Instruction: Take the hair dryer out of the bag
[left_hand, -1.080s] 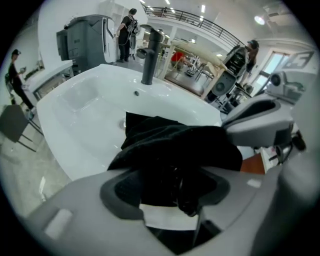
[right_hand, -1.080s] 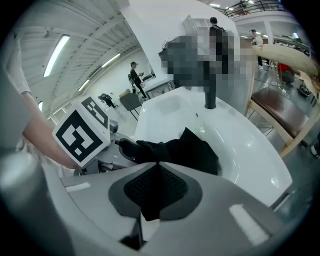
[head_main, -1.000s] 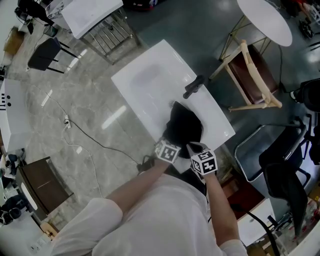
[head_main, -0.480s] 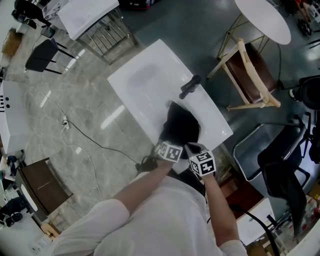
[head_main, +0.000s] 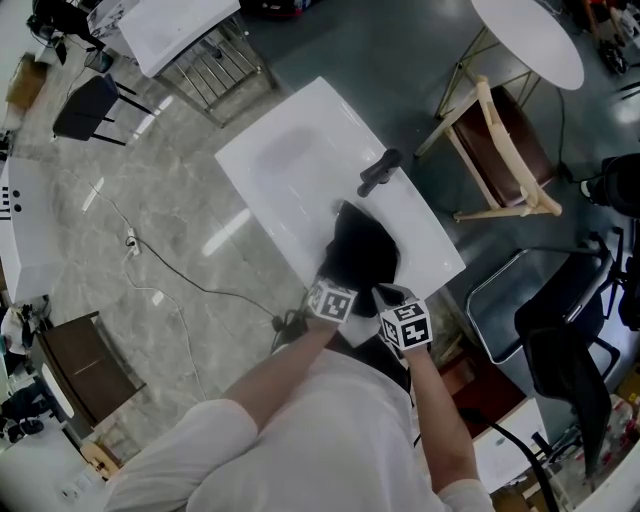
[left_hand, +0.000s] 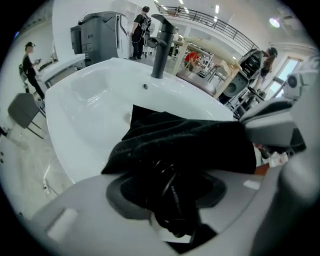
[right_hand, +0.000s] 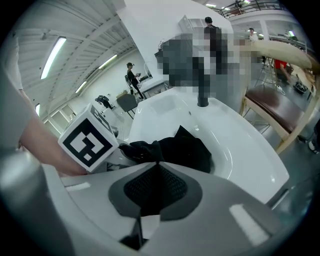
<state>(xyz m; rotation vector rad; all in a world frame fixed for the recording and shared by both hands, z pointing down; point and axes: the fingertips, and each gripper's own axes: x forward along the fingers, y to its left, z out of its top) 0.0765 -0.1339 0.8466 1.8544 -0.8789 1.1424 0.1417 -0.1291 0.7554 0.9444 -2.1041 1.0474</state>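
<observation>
A black fabric bag (head_main: 365, 255) lies on the white basin top (head_main: 300, 160), its mouth toward me. My left gripper (head_main: 345, 282) is at the mouth. Its jaws have just been closing, and a glossy black thing with a coiled cord, the hair dryer (left_hand: 172, 197), now fills the gap between the pads of the left gripper (left_hand: 170, 190). The rest of the dryer is hidden under the bag (left_hand: 190, 140). My right gripper (head_main: 387, 297) sits beside it, shut on the edge of the bag (right_hand: 190, 150), with the fabric pinched where the right gripper (right_hand: 156, 169) pads meet.
A black faucet (head_main: 380, 172) stands just beyond the bag at the basin's far edge. To the right are a wooden chair (head_main: 510, 150), a round white table (head_main: 530, 35) and a black chair (head_main: 560, 320). A cable runs over the floor at the left.
The left gripper's cube has tilted slightly at the bag's mouth. The bag, the right gripper and the faucet stay where they were.
</observation>
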